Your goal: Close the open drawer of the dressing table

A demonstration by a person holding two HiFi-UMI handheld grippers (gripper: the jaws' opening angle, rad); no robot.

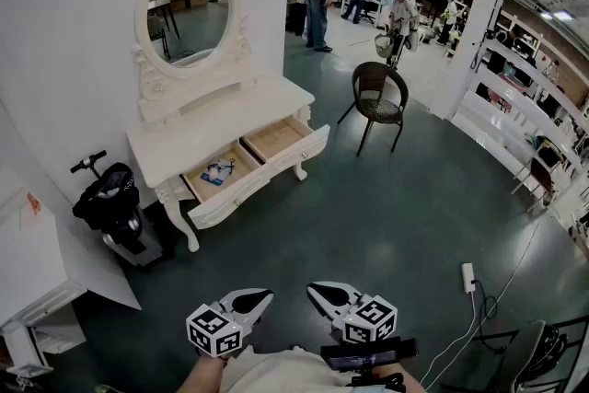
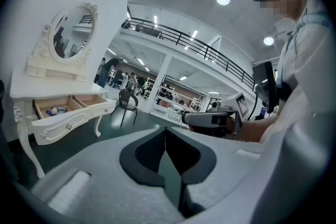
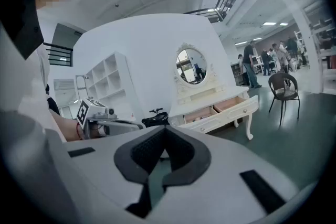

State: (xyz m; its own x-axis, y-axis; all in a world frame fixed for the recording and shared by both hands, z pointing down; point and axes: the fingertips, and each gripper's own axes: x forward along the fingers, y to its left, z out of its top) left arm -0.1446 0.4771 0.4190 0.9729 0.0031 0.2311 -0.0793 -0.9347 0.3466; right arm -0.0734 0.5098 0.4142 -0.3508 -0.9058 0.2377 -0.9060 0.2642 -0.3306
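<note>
- The white left gripper with dark pads (image 2: 166,131) is clenched: pad tips are met and nothing is gripped.
- The white right gripper with dark pads (image 3: 165,130) is likewise clenched on nothing.
- Both are held low at the head view's bottom edge, side by side but apart, over the dark green floor (image 1: 386,216).
- The white carved dressing table (image 1: 213,135) is set against the white wall (image 1: 74,41), well apart from both grippers, with an oval mirror (image 1: 190,11) mounted on it.
- Two wood-lined drawers are pulled out side by side: the left drawer (image 1: 232,200), with a small blue-and-white item (image 1: 218,170) inside, and the right drawer (image 1: 281,141).
- A brown wicker chair (image 1: 378,97) is placed right of the table and apart from it.
</note>
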